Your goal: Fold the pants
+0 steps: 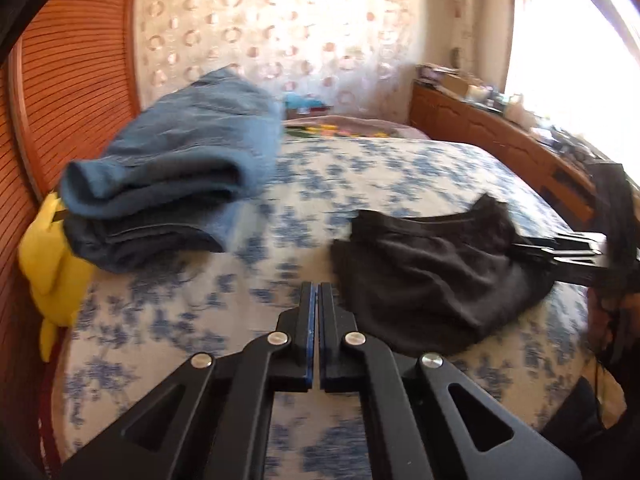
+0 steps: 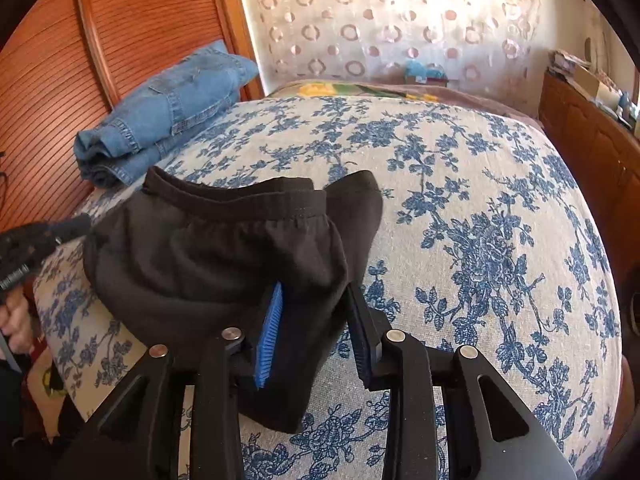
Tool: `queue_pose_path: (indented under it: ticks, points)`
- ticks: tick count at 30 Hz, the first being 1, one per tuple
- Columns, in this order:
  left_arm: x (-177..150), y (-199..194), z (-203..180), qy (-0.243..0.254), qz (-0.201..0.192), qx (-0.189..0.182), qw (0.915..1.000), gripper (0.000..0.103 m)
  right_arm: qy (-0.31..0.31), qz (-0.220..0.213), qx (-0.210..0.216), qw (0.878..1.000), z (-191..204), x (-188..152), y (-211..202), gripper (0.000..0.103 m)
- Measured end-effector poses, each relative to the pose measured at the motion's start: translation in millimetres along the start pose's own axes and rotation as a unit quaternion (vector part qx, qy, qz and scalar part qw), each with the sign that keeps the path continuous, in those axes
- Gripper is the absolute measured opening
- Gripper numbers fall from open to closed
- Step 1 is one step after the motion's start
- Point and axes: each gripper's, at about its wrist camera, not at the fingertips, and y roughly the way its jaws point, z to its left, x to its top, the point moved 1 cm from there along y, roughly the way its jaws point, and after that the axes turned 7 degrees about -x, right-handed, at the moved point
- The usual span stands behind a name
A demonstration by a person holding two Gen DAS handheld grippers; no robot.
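Observation:
Black pants lie in a folded bundle on the floral bedspread, waistband facing up. My right gripper is open, its fingers astride the bundle's near right edge, cloth between the pads. In the left wrist view the black pants lie to the right, with the right gripper reaching in from the right edge. My left gripper is shut and empty, over the bedspread just left of the pants. It appears at the left edge of the right wrist view.
Folded blue jeans are stacked at the bed's far left by the wooden headboard; they also show in the right wrist view. A yellow item hangs beside them. A cluttered wooden dresser runs along the right.

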Motion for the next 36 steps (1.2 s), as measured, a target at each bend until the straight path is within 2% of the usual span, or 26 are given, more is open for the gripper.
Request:
queue_pose_path:
  ticks: [4, 5, 7, 9, 10, 18, 22, 25, 26, 28, 30, 36]
  points:
    - [-2, -1, 10, -0.015, 0.007, -0.017, 0.9997, 0.000, 0.000, 0.000, 0.000, 1.000, 0, 0, 1, 0.031]
    - [-4, 0, 9, -0.014, 0.008, -0.020, 0.9997, 0.003, -0.001, -0.001, -0.001, 1.000, 0, 0, 1, 0.031]
    - [-6, 2, 5, -0.012, 0.013, -0.033, 0.9993, 0.014, -0.001, -0.001, -0.001, 1.000, -1, -1, 0, 0.031]
    - [-8, 4, -3, -0.002, 0.017, -0.039, 0.9991, 0.037, -0.001, -0.001, -0.001, 1.000, 0, -1, 0, 0.031]
    - [-9, 4, -8, 0.004, 0.018, -0.043, 0.9989, 0.039, -0.001, -0.001, -0.001, 1.000, 0, -1, 0, 0.032]
    - [-25, 10, -29, 0.028, 0.045, -0.070, 0.9961, 0.040, 0.002, -0.003, 0.001, 1.000, -1, -2, -1, 0.033]
    - [-33, 14, -35, 0.035, 0.058, -0.077, 0.9947, 0.040, 0.001, -0.009, 0.020, 1.000, -2, -1, -11, 0.033]
    - [-36, 17, -37, 0.038, 0.065, -0.070, 0.9947, 0.040, -0.007, -0.018, 0.036, 0.999, 1, -6, -30, 0.034]
    - [-37, 17, -38, 0.040, 0.063, -0.068, 0.9949, 0.040, -0.012, -0.020, 0.041, 0.999, 3, -9, -36, 0.039]
    - [-37, 18, -40, 0.043, 0.064, -0.064, 0.9949, 0.040, -0.023, -0.021, 0.049, 0.998, 8, -15, -45, 0.042]
    - [-37, 19, -41, 0.046, 0.063, -0.060, 0.9951, 0.040, -0.032, -0.021, 0.046, 0.998, 11, -21, -48, 0.049]
    - [-40, 21, -46, 0.063, 0.056, -0.044, 0.9955, 0.043, -0.058, -0.008, 0.034, 0.998, 15, -37, -40, 0.050]
